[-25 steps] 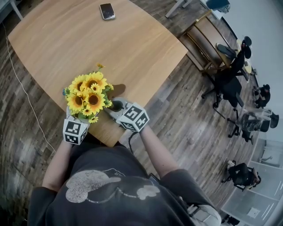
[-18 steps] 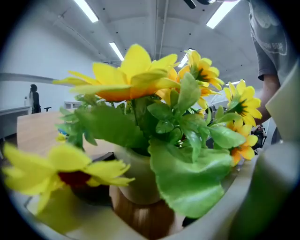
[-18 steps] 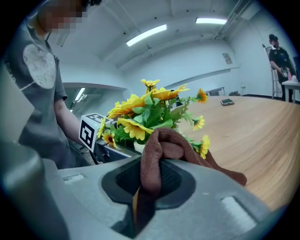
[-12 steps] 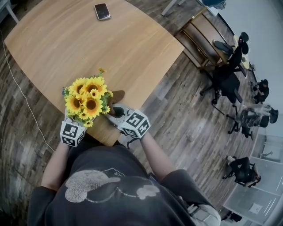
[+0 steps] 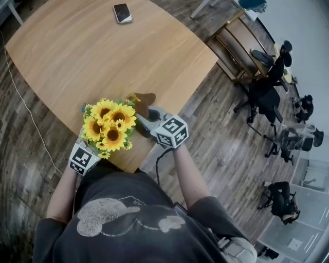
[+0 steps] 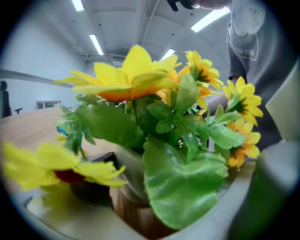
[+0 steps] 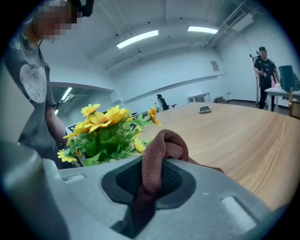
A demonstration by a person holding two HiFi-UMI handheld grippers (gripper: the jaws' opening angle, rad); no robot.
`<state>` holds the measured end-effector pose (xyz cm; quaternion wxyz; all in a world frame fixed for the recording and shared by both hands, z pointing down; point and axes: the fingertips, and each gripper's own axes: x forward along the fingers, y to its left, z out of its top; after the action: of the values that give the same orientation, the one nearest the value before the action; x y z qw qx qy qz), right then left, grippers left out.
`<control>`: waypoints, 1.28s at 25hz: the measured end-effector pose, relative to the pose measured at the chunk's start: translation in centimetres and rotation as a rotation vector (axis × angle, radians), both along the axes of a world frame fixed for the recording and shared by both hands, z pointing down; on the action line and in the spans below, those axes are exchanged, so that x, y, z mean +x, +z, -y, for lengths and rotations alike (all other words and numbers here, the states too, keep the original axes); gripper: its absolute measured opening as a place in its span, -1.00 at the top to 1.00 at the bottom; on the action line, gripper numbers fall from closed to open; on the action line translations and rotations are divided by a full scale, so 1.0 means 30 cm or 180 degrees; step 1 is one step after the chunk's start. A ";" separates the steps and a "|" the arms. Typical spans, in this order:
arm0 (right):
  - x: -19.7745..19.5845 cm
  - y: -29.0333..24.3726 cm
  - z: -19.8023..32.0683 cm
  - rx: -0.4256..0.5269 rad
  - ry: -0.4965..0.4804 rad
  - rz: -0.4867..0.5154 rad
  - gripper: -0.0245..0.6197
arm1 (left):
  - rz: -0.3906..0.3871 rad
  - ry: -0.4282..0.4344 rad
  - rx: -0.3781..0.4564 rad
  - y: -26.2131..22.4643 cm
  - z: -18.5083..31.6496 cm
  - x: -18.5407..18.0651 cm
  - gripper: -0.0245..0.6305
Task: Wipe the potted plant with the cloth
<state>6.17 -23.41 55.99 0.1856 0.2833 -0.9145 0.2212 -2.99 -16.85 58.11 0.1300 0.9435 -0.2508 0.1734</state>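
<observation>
At the near table (image 5: 92, 46) edge, close against the person's body, the left gripper (image 6: 168, 206) has its jaws spread wide around the pot (image 6: 129, 176). Their pale inner faces lie against its sides, so I judge this a hold, not an idle reach. The plant (image 5: 110, 126) stands in that grip at the table's near edge, its yellow flowers and green leaves spilling over the jaws.

Just beside it, on the person's right, the right gripper (image 7: 150, 183) is closed hard on the cloth (image 7: 161, 145), a brown fold bunched up between the pads with a tail hanging below. Seen from above, the cloth sits just beside the far right blooms. Contact with them cannot be confirmed.

Assessment: both preparatory steps are complete, with the pot steadied and the cloth in hand and brought to the plant. The wiping itself is at most partly done. Nothing on the leaves shows which have been covered, and most of the foliage lies away from the cloth.

Farther off, a phone (image 5: 123, 13) lies untouched at the far edge.
</observation>
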 end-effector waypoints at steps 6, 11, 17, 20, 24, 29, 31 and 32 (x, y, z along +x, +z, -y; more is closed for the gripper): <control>-0.073 -0.002 0.063 -0.0018 -0.0176 0.0046 0.77 | 0.0044 0.0468 -0.0018 -0.004 -0.069 0.026 -0.63; -0.114 0.000 0.078 -0.0182 -0.0183 0.0234 0.77 | 0.0055 0.0652 -0.0022 0.000 -0.083 0.038 -0.63; -0.110 0.034 0.013 -0.0315 -0.0159 0.0234 0.77 | 0.0063 0.0770 -0.0012 0.002 -0.076 0.040 -0.63; -0.097 0.042 -0.025 -0.0350 -0.0088 0.0252 0.77 | 0.0085 0.0806 -0.0005 -0.001 -0.064 0.041 -0.63; -0.073 0.042 -0.065 -0.0376 0.0052 0.0343 0.78 | 0.0107 0.0798 -0.0022 0.003 -0.054 0.041 -0.63; -0.065 0.044 -0.114 -0.0368 0.0103 0.0381 0.78 | 0.0143 0.0587 -0.0037 0.010 -0.017 0.015 -0.75; -0.059 0.045 -0.132 -0.0359 0.0135 0.0398 0.78 | 0.0106 0.0453 -0.0108 0.010 -0.005 0.009 -0.78; -0.057 0.046 -0.140 -0.0356 0.0148 0.0403 0.77 | 0.0093 0.0385 -0.0132 0.009 0.001 0.004 -0.80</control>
<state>4.45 -19.20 57.36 0.1378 0.2792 -0.9038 0.2936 -2.88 -16.87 58.39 0.1352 0.9514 -0.1916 0.1999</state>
